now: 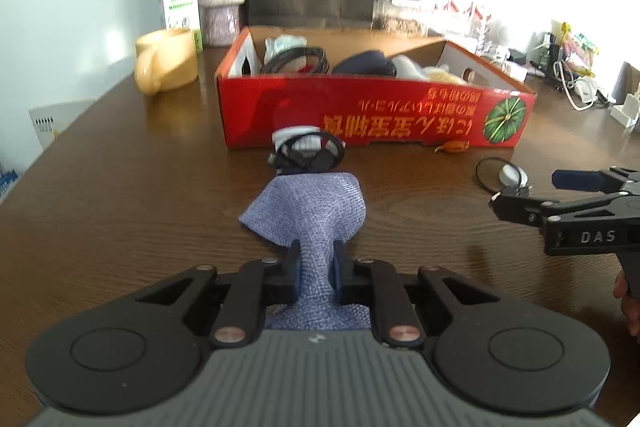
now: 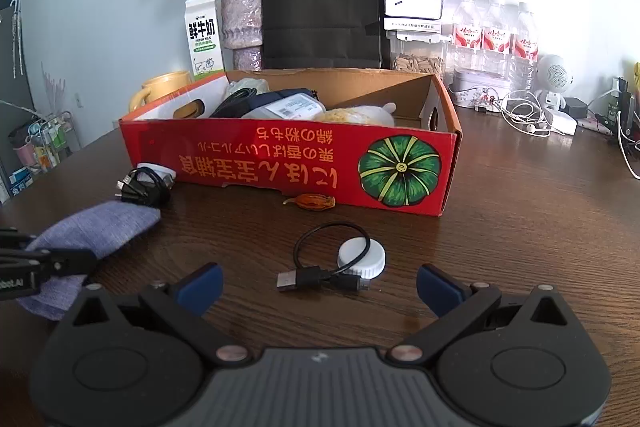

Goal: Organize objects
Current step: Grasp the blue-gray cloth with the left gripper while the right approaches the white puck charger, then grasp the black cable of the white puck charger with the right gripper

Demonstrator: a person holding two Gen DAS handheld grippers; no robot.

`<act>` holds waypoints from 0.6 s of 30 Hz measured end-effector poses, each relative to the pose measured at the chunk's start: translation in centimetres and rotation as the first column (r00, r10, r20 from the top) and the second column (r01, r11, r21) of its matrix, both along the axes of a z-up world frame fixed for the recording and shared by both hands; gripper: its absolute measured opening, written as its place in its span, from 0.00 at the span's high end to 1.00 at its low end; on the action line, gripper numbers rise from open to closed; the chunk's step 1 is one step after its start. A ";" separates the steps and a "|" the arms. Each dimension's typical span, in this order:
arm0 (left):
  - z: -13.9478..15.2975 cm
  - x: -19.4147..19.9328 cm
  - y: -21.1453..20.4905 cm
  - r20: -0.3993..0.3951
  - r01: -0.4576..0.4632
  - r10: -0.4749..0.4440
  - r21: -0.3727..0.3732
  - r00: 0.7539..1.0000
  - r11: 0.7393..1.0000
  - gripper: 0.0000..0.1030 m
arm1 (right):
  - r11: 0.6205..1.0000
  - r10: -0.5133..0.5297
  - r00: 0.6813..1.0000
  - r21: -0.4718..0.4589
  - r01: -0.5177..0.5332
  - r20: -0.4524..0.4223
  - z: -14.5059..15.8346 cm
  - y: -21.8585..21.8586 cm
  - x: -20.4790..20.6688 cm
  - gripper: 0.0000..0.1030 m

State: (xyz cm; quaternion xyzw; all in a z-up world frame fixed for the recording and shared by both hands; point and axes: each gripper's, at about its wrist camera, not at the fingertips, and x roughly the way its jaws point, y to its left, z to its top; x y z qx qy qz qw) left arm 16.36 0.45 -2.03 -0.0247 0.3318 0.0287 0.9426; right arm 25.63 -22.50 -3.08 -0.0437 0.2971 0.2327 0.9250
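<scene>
The left gripper [image 1: 316, 259] is clamped on the near end of the blue fabric pouch [image 1: 310, 211]; cloth is bunched between the pads, the far end fans out on the wooden table [image 1: 120, 187]. The right gripper [image 2: 320, 285] is spread wide and empty, held just short of the white round charger with its short black cable [image 2: 352, 261].

The pouch lies in front of the red cardboard box [image 2: 280, 163], with a coiled black cable and white adapter [image 1: 306, 151] touching its far tip. The box is already part filled with cables and bags. A small dried orange pepper [image 2: 310, 202] sits against the box front.

Step in hand, as judged: the pouch is to be lifted and dropped into the box. Grip is only on one end, so sag is expected; the lift should be high enough for the hanging end to clear the box wall. The cable coil at the tip should not be dragged along. Release is best made over a free patch inside, towards the emptier right part.
</scene>
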 end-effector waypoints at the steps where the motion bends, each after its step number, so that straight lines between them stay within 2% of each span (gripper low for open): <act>1: 0.2 -0.2 0.1 0.011 0.001 -0.001 0.000 1.000 1.000 0.86 | 1.000 0.000 1.000 0.000 0.000 0.001 0.0 0.0 0.0 0.00; 4: 0.9 -0.7 0.4 0.036 0.002 -0.002 -0.007 0.999 1.000 0.86 | 1.000 0.016 1.000 -0.001 -0.016 0.001 0.0 0.2 0.0 0.02; 6: 1.3 -1.1 0.6 0.051 0.004 -0.004 -0.013 0.999 1.000 0.86 | 0.999 0.032 0.999 -0.003 -0.032 -0.002 0.0 0.4 0.0 0.15; 11: 2.1 -1.5 0.8 0.079 0.017 -0.015 -0.026 0.997 1.000 0.86 | 0.999 0.038 0.999 -0.019 -0.038 -0.023 -0.2 0.9 0.4 0.30; 16: 2.1 -1.4 1.0 0.080 0.025 -0.021 -0.042 0.997 0.999 0.86 | 0.998 0.030 0.999 -0.059 -0.032 -0.026 -0.4 1.9 0.8 0.33; 18: 2.0 -1.5 1.1 0.079 0.025 -0.021 -0.048 0.997 0.999 0.86 | 0.998 0.036 0.999 -0.060 -0.037 -0.023 -0.4 2.1 0.8 0.37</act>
